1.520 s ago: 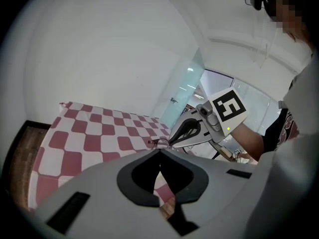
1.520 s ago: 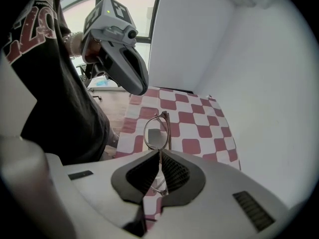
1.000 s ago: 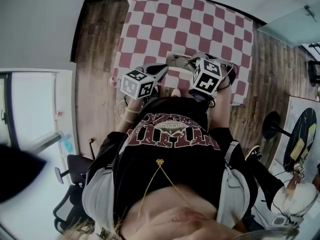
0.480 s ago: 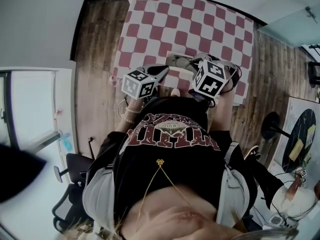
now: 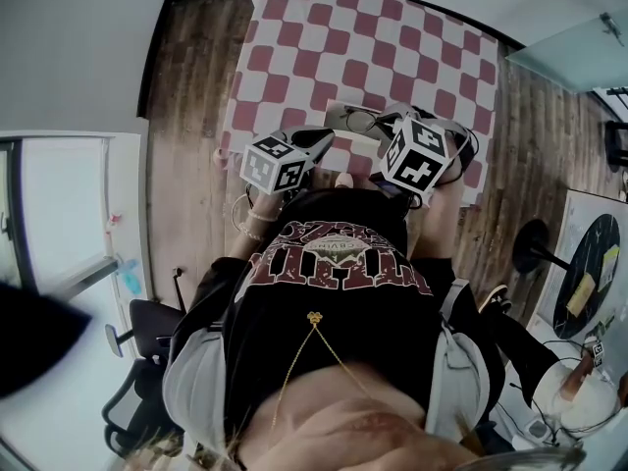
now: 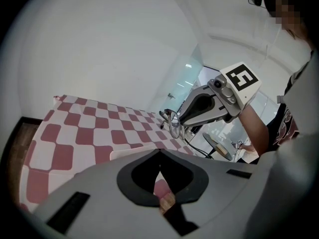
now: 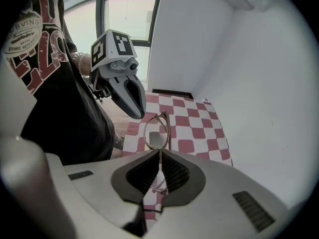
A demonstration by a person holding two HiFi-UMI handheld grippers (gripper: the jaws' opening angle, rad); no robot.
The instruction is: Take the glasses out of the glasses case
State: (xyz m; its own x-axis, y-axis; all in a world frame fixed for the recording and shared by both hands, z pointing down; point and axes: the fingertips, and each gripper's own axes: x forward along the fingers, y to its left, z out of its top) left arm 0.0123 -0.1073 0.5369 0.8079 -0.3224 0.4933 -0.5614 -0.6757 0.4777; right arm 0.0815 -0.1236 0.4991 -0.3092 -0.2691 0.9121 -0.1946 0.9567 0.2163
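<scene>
Thin-rimmed glasses [image 7: 157, 130] hang in the air in front of my right gripper [image 7: 160, 156], which is shut on one of their temple arms. They also show in the left gripper view as glasses [image 6: 174, 124] at the tip of the right gripper [image 6: 199, 108]. A pale flat glasses case [image 6: 130, 153] lies on the checkered cloth just beyond my left gripper [image 6: 159, 152], whose jaws are shut with nothing visible between them. From the head view, the case [image 5: 339, 115] sits near the table's front edge, between the left gripper [image 5: 321, 138] and the right gripper [image 5: 391, 126].
The red-and-white checkered tablecloth [image 5: 373, 47] covers a table that stands on a wooden floor [image 5: 191, 86]. A black cable [image 5: 461, 145] loops at the table's right front corner. My torso presses close to the front edge.
The right gripper has shifted slightly to the right with the glasses in it. The left gripper has barely moved.
</scene>
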